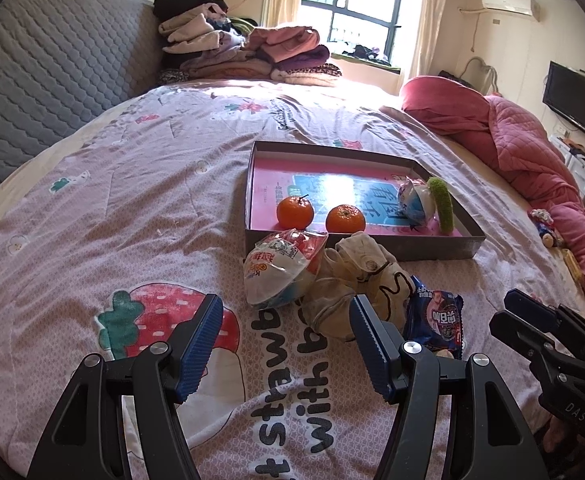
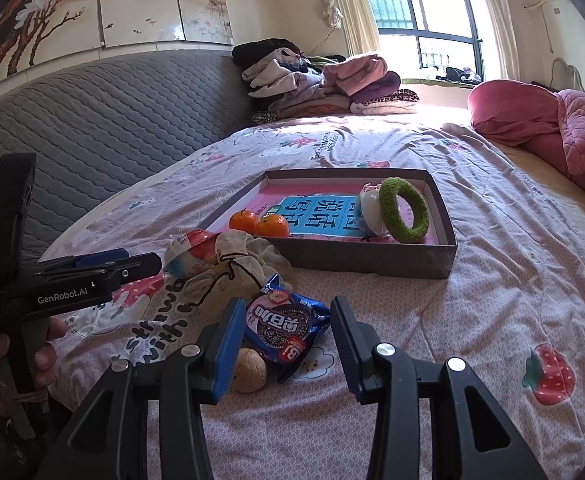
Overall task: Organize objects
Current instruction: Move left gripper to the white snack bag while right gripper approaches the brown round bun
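A shallow grey box (image 1: pixel 432 249) (image 2: pixel 372 258) on the bed holds two oranges (image 1: pixel 295 212) (image 2: pixel 272 226), a wrapped snack (image 1: pixel 414 202) and a green ring (image 1: pixel 444 204) (image 2: pixel 406 208). In front of it lie a red-and-white snack bag (image 1: pixel 280 272) (image 2: pixel 190 250), a cream drawstring pouch (image 1: pixel 356 280) (image 2: pixel 236 268), a blue cookie packet (image 1: pixel 436 318) (image 2: pixel 286 326) and a walnut (image 2: pixel 248 370). My left gripper (image 1: pixel 286 322) is open and empty, just short of the bag and pouch. My right gripper (image 2: pixel 286 332) is open, its fingers on either side of the blue packet.
The pink strawberry-print quilt (image 1: pixel 132 200) covers the bed. A grey padded headboard (image 2: pixel 92 120) stands at the left. Folded clothes (image 1: pixel 244 48) are stacked at the far end. A pink duvet (image 1: pixel 532 148) is heaped on the right.
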`<state>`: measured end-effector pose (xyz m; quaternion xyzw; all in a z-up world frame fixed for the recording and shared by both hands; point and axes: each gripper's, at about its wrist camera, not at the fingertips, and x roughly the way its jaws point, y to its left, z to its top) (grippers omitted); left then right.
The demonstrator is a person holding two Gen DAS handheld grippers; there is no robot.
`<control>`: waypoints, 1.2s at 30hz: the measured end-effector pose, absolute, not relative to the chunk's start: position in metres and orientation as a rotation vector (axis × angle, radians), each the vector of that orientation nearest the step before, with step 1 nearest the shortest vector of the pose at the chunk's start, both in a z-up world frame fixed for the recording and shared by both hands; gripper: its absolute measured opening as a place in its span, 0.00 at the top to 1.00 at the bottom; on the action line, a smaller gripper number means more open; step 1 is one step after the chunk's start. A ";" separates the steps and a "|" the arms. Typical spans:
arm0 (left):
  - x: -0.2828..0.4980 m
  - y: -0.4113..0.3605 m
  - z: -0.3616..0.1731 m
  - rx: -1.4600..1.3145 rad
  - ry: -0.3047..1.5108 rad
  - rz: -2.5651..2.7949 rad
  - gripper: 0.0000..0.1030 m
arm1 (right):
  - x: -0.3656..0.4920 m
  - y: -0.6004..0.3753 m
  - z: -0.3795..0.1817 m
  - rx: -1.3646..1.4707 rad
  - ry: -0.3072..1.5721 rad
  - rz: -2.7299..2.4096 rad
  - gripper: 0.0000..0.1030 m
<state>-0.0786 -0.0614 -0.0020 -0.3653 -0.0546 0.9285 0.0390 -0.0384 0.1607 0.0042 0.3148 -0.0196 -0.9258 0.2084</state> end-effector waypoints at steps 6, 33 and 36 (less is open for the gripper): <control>-0.077 -0.062 -0.004 -1.120 -0.167 2.838 0.35 | -0.027 0.156 -0.002 0.900 -0.050 -2.576 0.58; -0.081 -0.074 -0.018 -1.142 -0.155 2.821 0.35 | -0.011 0.142 -0.017 1.004 -0.061 -2.599 0.57; -0.084 -0.074 -0.016 -1.123 -0.158 2.820 0.35 | -0.011 0.139 -0.020 1.010 -0.055 -2.597 0.57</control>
